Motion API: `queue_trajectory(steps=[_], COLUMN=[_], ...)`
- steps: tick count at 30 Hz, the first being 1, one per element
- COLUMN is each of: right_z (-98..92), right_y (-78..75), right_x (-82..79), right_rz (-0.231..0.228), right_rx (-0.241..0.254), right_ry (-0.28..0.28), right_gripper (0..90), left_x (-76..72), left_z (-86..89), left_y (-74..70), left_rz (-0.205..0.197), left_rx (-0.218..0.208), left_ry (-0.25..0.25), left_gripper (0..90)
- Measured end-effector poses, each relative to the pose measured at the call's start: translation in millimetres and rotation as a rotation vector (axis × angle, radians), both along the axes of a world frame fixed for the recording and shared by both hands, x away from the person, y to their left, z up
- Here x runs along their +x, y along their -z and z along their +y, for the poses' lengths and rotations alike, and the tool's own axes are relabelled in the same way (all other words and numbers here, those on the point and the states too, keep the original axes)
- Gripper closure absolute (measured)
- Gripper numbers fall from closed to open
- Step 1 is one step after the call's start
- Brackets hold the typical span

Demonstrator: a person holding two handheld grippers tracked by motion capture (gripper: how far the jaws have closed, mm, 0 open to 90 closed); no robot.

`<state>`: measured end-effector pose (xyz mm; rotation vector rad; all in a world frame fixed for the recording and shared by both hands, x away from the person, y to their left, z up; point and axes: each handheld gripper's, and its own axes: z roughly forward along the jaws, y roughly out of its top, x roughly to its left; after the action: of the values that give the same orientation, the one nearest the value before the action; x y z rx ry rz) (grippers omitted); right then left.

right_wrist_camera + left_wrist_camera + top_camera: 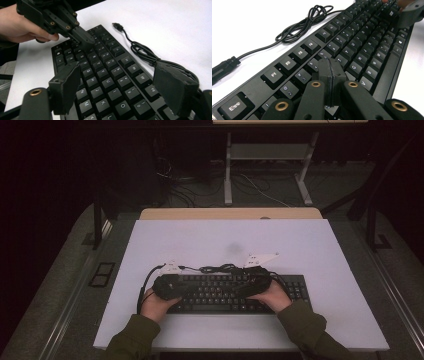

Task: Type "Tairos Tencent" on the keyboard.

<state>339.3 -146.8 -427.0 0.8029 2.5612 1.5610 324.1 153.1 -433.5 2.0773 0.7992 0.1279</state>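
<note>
the black keyboard (235, 293) lay on the white bench (345, 320), near the person's edge, its long axis running across the bench from left to right, with its coiled usb cable (220, 268) bunched just behind its far edge.

at the left end, the left hand-held gripper (332, 72) had its pads pressed flat together with nothing between them. the closed tip pointed down onto the upper letter rows, right over the keys near the "t" key (340, 60); whether it actually touched a cap could not be told. seen from the right gripper view, that same left hand-held gripper (83, 40) came in from the keyboard's left end, with the left hand (17, 25) behind it.

further right, the right hand-held gripper (122, 87) stood with its jaws spread wide and nothing between the pads, hovering over the right half of the letter block around the "k" key (103, 104), well apart from the left tip.

judged from this, the work was key pressing, and the move ahead turned on one relation: the keys lay straight below each tip, so a short drop would do. the left one was nearer and already shaped for poking a single key; the right, held open, looked less ready to strike one cap cleanly.
</note>
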Motion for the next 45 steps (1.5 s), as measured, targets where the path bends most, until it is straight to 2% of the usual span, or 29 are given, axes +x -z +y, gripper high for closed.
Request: queue_trajectory(steps=[7, 11, 18, 33, 40, 45], right_z=[2.4, 2.4, 3.3, 12.7, 18.8, 23.2], right_y=[0.1, -1.2, -3.1, -1.8, 2.0, 5.5], right_x=[-1.6, -3.1, -6.5, -15.8, -19.1, -20.6], right_rz=[0.007, 0.001, -0.001, 0.013, 0.023, 0.031], right_rx=[-0.001, -0.002, -0.006, -0.031, -0.055, -0.076], right_ry=[-0.012, -0.010, -0.020, -0.092, -0.123, -0.129], right_gripper=[27.1, 34.3, 55.6, 88.9, 89.4, 89.4], left_x=[-2.0, -2.5, -3.1, -5.6, -6.3, -6.4], left_z=[2.0, 2.4, 2.6, 1.6, 0.2, -0.3], left_y=[-3.6, -4.6, -6.4, -5.7, -3.1, -2.0], left_rz=[-0.012, -0.017, -0.024, -0.044, -0.055, -0.054], left_rx=[-0.009, -0.012, -0.007, 0.005, 0.007, 0.004], left_ry=[-0.002, -0.002, 0.002, -0.025, -0.035, -0.033], left_gripper=[84.0, 77.8, 64.3, 37.2, 25.6, 22.4])
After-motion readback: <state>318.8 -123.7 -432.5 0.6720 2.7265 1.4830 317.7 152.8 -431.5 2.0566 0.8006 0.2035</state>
